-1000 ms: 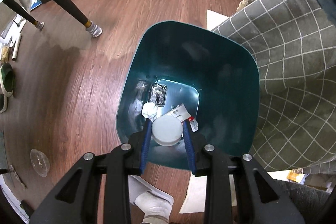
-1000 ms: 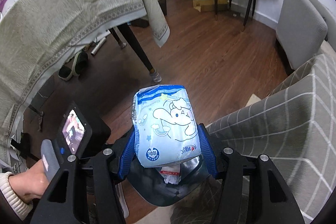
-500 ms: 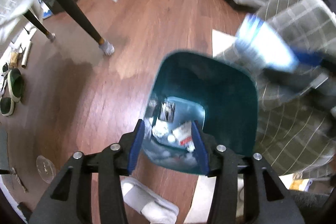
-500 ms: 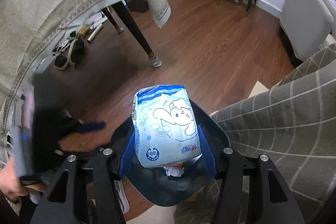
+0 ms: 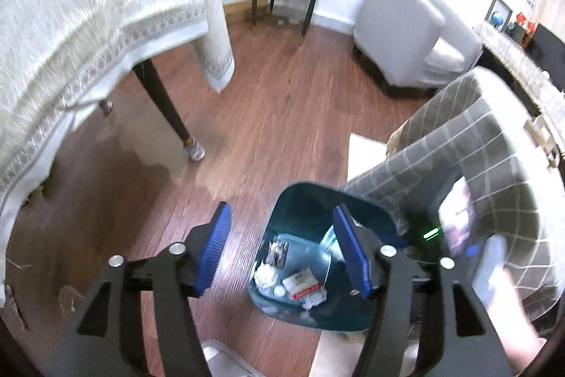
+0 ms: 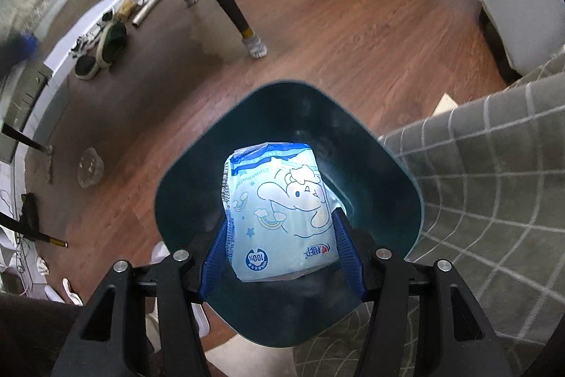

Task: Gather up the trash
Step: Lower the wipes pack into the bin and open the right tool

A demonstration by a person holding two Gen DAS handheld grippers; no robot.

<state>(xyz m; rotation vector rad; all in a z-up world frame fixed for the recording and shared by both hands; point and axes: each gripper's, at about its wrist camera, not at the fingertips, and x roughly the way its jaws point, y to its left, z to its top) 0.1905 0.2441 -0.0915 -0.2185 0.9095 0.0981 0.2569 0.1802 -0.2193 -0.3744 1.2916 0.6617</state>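
Note:
A dark teal trash bin [image 5: 367, 211] stands on the wood floor beside a grey checked sofa; it also shows in the right wrist view [image 6: 197, 179]. Crumpled paper and a small box [image 5: 300, 281] lie in its bottom. My left gripper [image 5: 282, 249] is open and empty, high above the bin's near left rim. My right gripper [image 6: 279, 242] is shut on a light blue tissue pack [image 6: 279, 211] with a cartoon print, held directly over the bin's mouth.
A table with a cream cloth [image 5: 88, 23] and a dark leg [image 5: 166, 108] stands at the left. The grey checked sofa [image 6: 494, 182] is at the right. A clear lid [image 6: 90, 166] and slippers [image 6: 109, 41] lie on the floor. A white armchair [image 5: 406, 30] is far off.
My left gripper opened, dropped a white round lid into the bin and rose away. My right gripper moved the tissue pack over the bin's mouth.

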